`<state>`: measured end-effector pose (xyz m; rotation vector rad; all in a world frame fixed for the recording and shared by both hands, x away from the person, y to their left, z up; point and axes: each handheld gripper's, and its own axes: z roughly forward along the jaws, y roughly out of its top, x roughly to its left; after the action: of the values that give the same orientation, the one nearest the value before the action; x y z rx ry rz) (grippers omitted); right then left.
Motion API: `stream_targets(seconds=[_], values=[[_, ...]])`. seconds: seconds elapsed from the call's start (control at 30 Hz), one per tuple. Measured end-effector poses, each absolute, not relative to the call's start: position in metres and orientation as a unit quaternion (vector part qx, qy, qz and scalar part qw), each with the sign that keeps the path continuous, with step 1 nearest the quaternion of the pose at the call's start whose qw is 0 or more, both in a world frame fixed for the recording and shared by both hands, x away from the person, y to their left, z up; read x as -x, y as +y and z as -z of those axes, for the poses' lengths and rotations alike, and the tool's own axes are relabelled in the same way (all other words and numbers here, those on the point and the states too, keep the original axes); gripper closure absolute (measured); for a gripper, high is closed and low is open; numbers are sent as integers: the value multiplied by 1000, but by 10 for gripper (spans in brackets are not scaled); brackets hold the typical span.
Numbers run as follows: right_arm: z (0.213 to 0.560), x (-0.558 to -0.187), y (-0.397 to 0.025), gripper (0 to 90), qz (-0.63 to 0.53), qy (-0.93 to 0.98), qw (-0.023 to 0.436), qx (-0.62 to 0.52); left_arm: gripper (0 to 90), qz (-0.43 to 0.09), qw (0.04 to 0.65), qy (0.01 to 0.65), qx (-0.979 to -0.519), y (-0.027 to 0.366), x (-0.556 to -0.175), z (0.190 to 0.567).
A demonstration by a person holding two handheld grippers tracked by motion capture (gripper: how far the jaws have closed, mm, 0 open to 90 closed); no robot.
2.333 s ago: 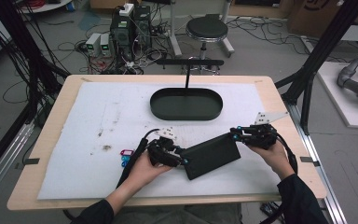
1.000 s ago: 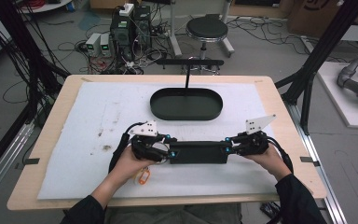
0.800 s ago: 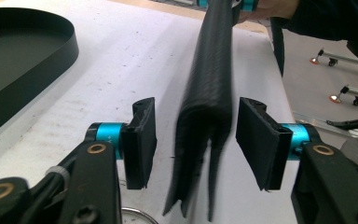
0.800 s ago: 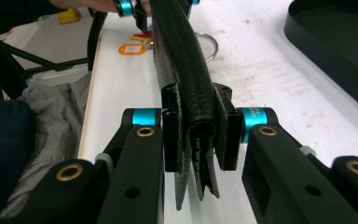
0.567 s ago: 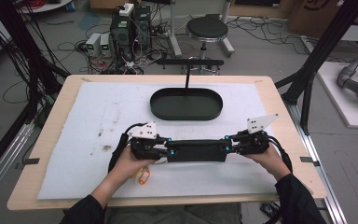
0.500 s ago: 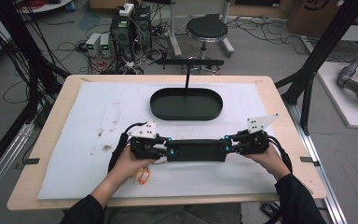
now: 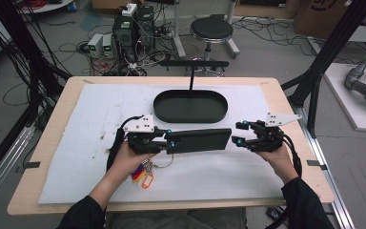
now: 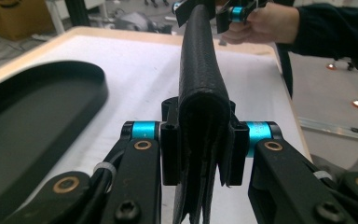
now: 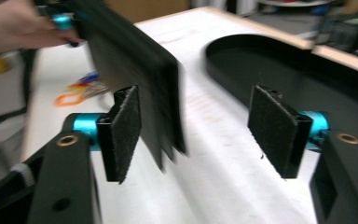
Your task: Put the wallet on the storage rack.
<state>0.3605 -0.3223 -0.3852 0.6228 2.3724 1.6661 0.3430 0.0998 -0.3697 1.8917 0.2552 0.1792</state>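
In the high view, the left gripper is clamping one end of a black wallet, holding it above the white mat just in front of the black oval tray; the right gripper is sitting just off the other end, jaws apart. In the left gripper view, the jaws are pinching the wallet edge-on. In the right gripper view, the pads are standing wide (wallet between them, untouched), key tags lying beyond
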Motion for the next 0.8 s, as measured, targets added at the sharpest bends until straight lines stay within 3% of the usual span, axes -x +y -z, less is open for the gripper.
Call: stream_targets(seconds=[0.27, 0.8], values=[[390, -364, -339, 313, -543, 770, 167, -291, 738, -118, 581, 128, -795, 112, -355, 352], [393, -367, -355, 315, -508, 736, 237, -379, 738, -169, 564, 160, -792, 115, -390, 333]])
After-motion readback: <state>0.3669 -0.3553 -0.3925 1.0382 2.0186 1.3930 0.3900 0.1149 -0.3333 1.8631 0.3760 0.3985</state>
